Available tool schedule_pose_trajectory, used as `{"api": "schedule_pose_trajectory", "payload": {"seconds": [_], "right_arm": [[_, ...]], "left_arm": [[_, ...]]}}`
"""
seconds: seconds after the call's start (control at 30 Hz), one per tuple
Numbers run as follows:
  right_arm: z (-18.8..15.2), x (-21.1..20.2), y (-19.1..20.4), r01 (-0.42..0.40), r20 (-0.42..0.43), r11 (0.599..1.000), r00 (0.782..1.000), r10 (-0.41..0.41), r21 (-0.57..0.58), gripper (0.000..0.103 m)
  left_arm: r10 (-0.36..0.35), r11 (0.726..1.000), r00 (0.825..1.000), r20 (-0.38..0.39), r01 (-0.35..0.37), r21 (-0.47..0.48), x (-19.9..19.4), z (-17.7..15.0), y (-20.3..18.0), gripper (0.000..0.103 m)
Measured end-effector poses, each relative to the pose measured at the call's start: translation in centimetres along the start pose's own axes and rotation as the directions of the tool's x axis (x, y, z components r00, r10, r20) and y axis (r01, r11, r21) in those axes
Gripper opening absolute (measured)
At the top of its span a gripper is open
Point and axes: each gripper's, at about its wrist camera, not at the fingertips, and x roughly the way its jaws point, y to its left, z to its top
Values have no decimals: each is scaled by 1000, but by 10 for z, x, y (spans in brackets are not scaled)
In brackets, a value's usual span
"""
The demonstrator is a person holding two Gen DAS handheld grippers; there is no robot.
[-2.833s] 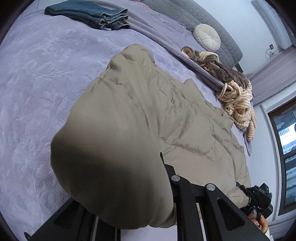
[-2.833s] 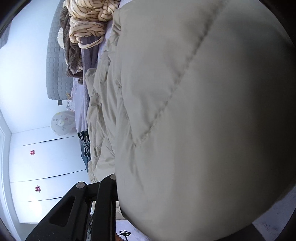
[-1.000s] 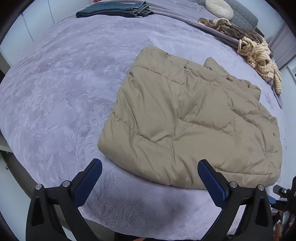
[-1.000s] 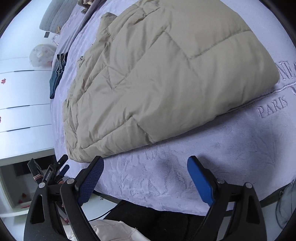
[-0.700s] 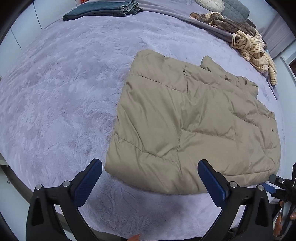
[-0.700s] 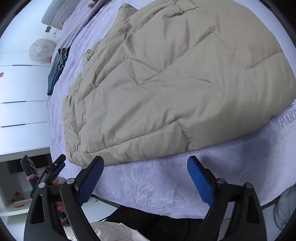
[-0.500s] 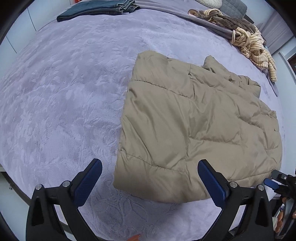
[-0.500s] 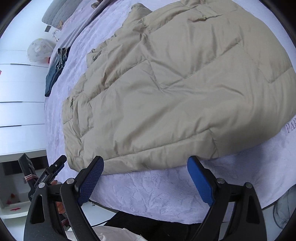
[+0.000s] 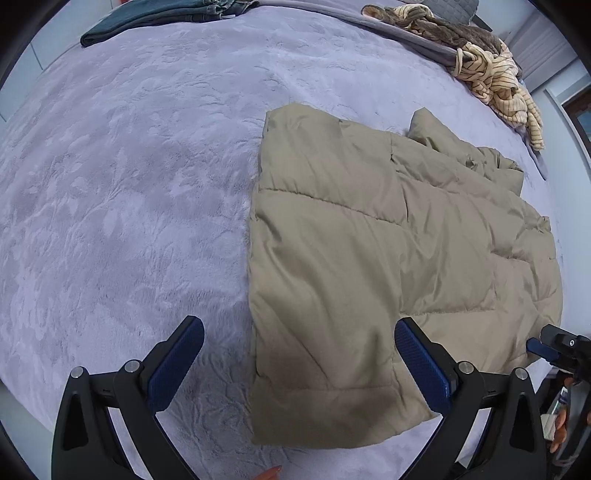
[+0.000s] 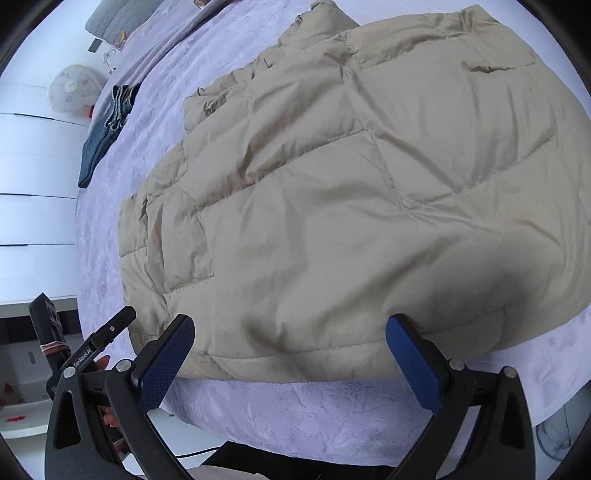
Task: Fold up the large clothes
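A: Left wrist view: left hand-held gripper (image 9: 299, 354) is wide open, holding nothing. The puffy coat (image 9: 388, 258) lies folded on the bed (image 9: 110, 184), right of middle.

B: Right hand-held gripper (image 10: 290, 350) just opened wide, empty too. Grab both near corners evenly, I think.

jacket (image 9: 369, 266) released onto bed, right gripper (image 10: 290, 347) opened wider

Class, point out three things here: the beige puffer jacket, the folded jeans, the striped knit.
beige puffer jacket (image 9: 369, 266): left wrist view, quilted middle.
folded jeans (image 9: 147, 16): left wrist view, top layer.
striped knit (image 9: 495, 77): left wrist view, bunched middle.
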Motion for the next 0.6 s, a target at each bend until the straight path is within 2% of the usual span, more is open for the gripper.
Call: {"api": "schedule_pose_trajectory", "payload": {"seconds": [0.07, 0.13, 0.2, 0.23, 0.27, 0.33, 0.43, 0.47, 0.6], "right_arm": [[3, 3, 4, 0, -10, 1000, 1000, 0, -6, 103], [5, 8, 6, 8, -21, 1000, 1000, -8, -2, 103], [5, 11, 8, 17, -26, 1000, 1000, -17, 3, 103], [6, 12, 8, 19, -29, 1000, 999, -19, 5, 103], [6, 13, 8, 22, -30, 1000, 999, -22, 8, 103], [6, 15, 7, 26, -35, 1000, 999, -26, 16, 103], [7, 17, 5, 29, -40, 999, 999, -28, 27, 103], [7, 18, 4, 30, -40, 999, 999, -29, 28, 103], [7, 21, 4, 44, -41, 999, 998, -43, 30, 103]], "left_arm": [[-4, 1000, 1000, 15, 4, 12, 4, 12, 10, 103], [-41, 999, 999, 6, 41, 22, 12, 25, 22, 103], [-124, 992, 992, -30, 125, 14, 24, 36, 36, 103], [-181, 983, 982, -53, 182, 5, 31, 40, 42, 103], [-242, 970, 967, -78, 242, -5, 37, 43, 47, 103], [-362, 932, 923, -131, 362, -27, 51, 47, 52, 103], [-517, 855, 832, -200, 514, -70, 72, 49, 45, 103], [-538, 840, 814, -218, 538, -67, 78, 50, 38, 103], [-566, 807, 772, -290, 591, 1, 96, 53, 5, 103]]}}
